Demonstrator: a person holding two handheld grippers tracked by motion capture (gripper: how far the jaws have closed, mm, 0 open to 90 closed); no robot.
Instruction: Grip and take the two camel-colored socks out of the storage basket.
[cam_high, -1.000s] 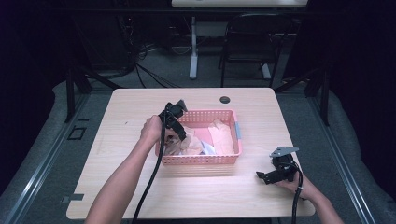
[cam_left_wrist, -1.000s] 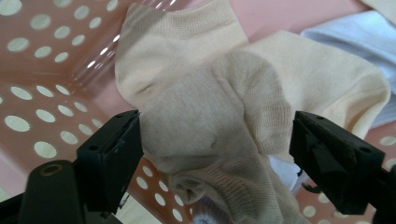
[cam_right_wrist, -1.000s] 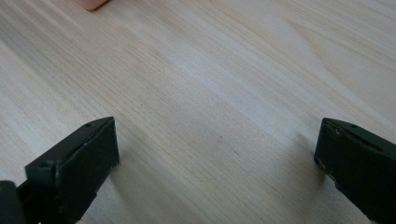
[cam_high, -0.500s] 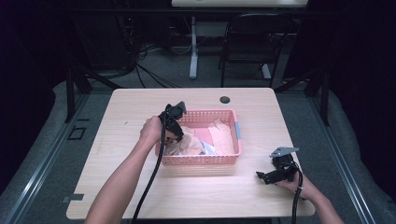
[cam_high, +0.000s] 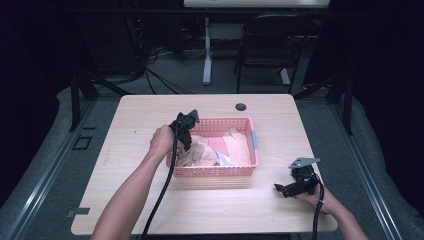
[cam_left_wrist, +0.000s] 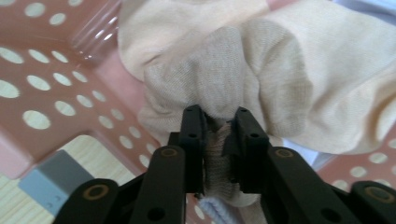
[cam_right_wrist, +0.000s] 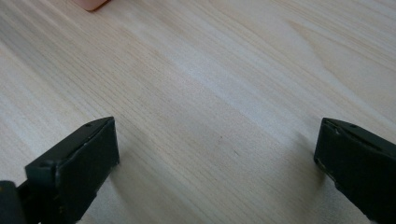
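The left tongs (cam_left_wrist: 218, 122) have just been closing and are now clamped on a fold of beige cloth (cam_left_wrist: 261, 79), a bunch of the fabric squeezed between the two black jaws. Seen from above, these tongs (cam_high: 189, 141) dip into the left end of a pink plastic basket (cam_high: 250, 136) in the middle of the table (cam_high: 125, 200). The cloth lies crumpled in the basket's left half directly under them, with more pale pieces heaped toward the far end. The pinch sits on a raised ridge of fabric, probably because a bunched fold gives the jaws something thick to hold when lifting it out.

The right tongs (cam_right_wrist: 215, 163) stand wide apart with nothing between them, resting low over bare wood. From above they (cam_high: 283, 189) lie well off to the basket's near right corner, likely parked out of the way until needed.
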